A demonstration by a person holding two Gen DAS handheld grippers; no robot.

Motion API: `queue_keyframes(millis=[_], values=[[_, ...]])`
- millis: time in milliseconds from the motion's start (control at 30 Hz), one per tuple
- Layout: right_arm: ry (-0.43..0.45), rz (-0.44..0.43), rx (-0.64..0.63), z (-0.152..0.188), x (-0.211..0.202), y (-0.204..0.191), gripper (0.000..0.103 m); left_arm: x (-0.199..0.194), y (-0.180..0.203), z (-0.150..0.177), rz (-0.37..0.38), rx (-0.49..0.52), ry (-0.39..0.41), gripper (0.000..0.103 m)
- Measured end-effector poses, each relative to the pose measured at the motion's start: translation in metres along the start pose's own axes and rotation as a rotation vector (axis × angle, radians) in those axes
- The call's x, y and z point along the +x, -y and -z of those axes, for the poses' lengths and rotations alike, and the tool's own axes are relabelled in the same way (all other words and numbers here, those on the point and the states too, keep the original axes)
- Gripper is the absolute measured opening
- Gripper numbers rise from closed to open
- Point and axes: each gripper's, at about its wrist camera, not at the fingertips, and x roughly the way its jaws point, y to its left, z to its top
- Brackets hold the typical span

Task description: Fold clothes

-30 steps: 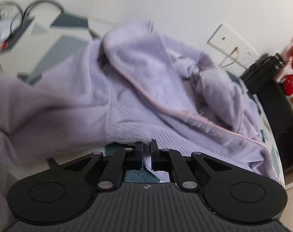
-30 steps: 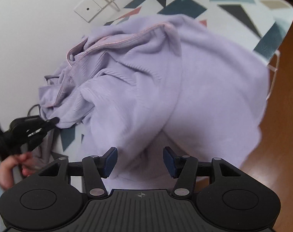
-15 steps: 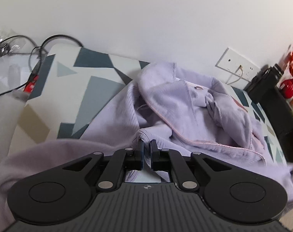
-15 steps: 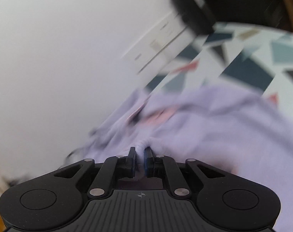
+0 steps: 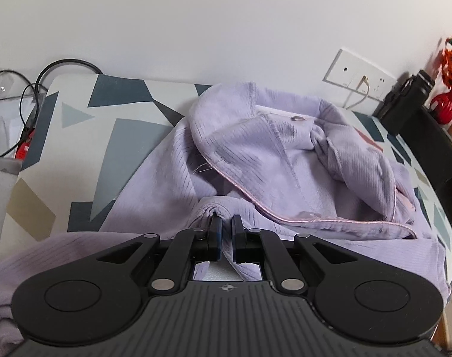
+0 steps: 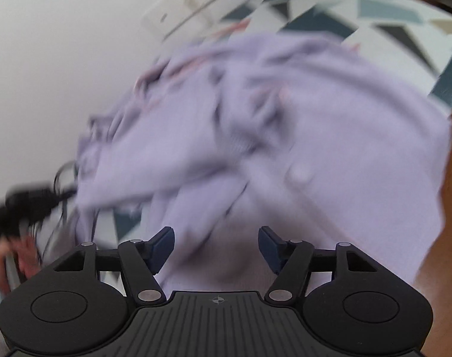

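Two grippers, one garment. The left gripper (image 5: 225, 226) has its jaws drawn close together, pinching a fold of the lilac ribbed garment (image 5: 255, 163). The cloth runs between its fingers (image 5: 215, 235) and spreads ahead of them in a crumpled heap over the patterned tabletop (image 5: 86, 136), pink-edged hem to the front right. Beyond the heap stands a white wall with a socket plate (image 5: 360, 74); black cables (image 5: 47, 71) lie far left, a red vase of orange flowers (image 5: 445, 101) far right. The right gripper (image 6: 216, 238), motion-blurred, has its jaws spread wide, nothing between them; the garment (image 6: 285, 136) lies just ahead, draped over the table edge.
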Motion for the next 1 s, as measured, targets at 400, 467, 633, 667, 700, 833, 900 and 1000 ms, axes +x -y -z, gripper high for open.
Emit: queue_keyframes(millis=[400, 467, 633, 667, 700, 833, 900, 1000], values=[[-0.062, -0.098, 0.119, -0.009, 0.046, -0.006, 0.005, 0.001, -0.002, -0.002, -0.010, 0.059, -0.077, 0.006], [-0.043, -0.160, 0.098, -0.014, 0.033, -0.010, 0.004, 0.001, -0.005, 0.000, -0.010, 0.054, -0.072, 0.006], [-0.215, -0.410, -0.155, -0.009, 0.005, -0.055, 0.003, -0.010, -0.013, -0.007, -0.048, 0.052, -0.060, 0.006], [-0.278, -0.445, -0.187, -0.002, 0.004, -0.063, 0.003, -0.014, -0.014, -0.009, -0.062, 0.064, -0.050, 0.006], [-0.342, -0.480, -0.217, 0.005, 0.004, -0.072, 0.003, -0.018, -0.015, -0.010, -0.077, 0.079, -0.042, 0.006], [-0.532, -0.521, -0.275, 0.033, 0.015, -0.085, 0.003, -0.021, -0.025, -0.003, -0.137, 0.102, -0.050, 0.006], [-0.607, -0.525, -0.237, 0.041, 0.029, -0.081, 0.003, -0.014, -0.030, 0.005, -0.173, 0.133, -0.060, 0.007], [-0.696, -0.494, -0.149, 0.048, 0.048, -0.062, 0.004, -0.002, -0.032, 0.018, -0.221, 0.188, -0.099, 0.019]])
